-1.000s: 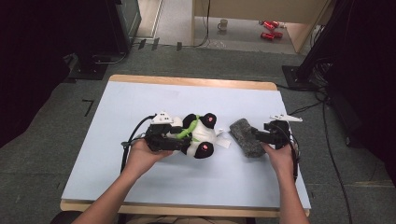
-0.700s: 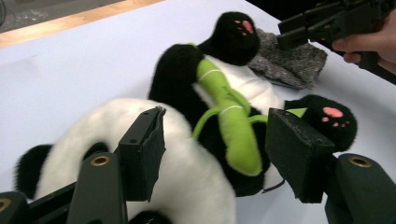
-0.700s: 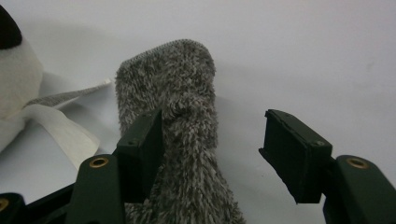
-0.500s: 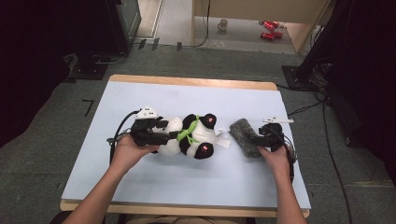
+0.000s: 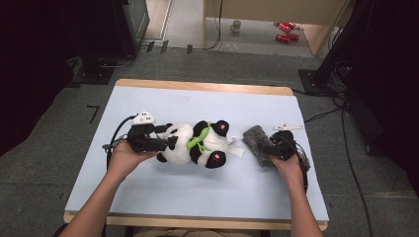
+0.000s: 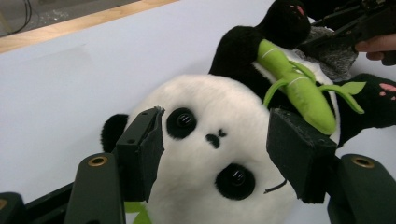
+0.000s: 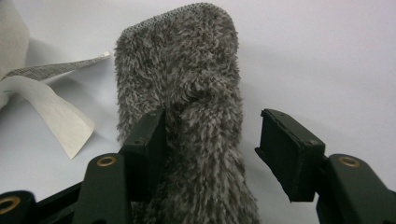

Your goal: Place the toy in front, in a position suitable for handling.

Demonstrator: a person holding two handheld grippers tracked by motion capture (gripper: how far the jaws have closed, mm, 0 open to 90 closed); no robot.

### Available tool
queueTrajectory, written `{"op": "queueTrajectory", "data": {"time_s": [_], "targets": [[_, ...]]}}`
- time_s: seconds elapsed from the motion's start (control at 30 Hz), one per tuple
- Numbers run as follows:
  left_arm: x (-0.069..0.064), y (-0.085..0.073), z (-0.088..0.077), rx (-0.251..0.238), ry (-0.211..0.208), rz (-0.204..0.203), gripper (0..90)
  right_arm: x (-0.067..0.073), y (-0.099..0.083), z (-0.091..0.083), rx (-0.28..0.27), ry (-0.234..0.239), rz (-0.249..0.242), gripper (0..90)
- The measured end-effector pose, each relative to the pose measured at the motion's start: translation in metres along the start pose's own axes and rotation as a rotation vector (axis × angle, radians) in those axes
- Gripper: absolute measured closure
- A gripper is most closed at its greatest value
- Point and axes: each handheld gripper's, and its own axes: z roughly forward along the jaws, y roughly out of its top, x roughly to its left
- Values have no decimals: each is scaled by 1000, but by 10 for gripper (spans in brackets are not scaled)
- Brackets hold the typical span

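Table: a pale blue top [image 5: 163,207] with a wooden rim; everything lies in its middle band, between the left and right edges.
Panda toy: the plush panda [image 5: 195,143] lies on its back across the centre of the table, head toward the left edge, feet toward the right, a green bamboo stalk [image 5: 197,140] across its chest.
Left gripper: the left gripper [image 5: 165,144] is at the panda's head. Its jaws have just been opening; in the left gripper view [image 6: 215,156] they stand spread on either side of the white face. The left pad sits against the fur by one eye, the right pad by the cheek. Whether they still press is not clear.
Grey cloth: a fuzzy grey cloth [image 5: 257,143] lies just right of the panda's feet, nearer the right edge. A white tag [image 7: 46,109] lies beside it.
Right gripper: the right gripper [image 5: 269,148] is over the cloth's near end. Its jaws have just been closing. In the right gripper view [image 7: 210,149] the cloth runs between them; the left pad touches the pile, the right pad stands off it.
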Motion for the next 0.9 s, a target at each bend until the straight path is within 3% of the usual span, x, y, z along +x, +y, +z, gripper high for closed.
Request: {"op": "queueTrajectory", "data": {"time_s": [0.33,0.63,0.83,0.9], "targets": [[15,-17,-3,19,1,17,359,-2,0,6,20,-3,6,479],[19,-28,1,22,-51,13,349,3,4,9,72,22,23,736],[16,-33,3,31,-56,43,337,6,10,4,79,33,57,771],[15,-36,7,36,-52,67,316,8,16,-3,54,48,79,773]]}}
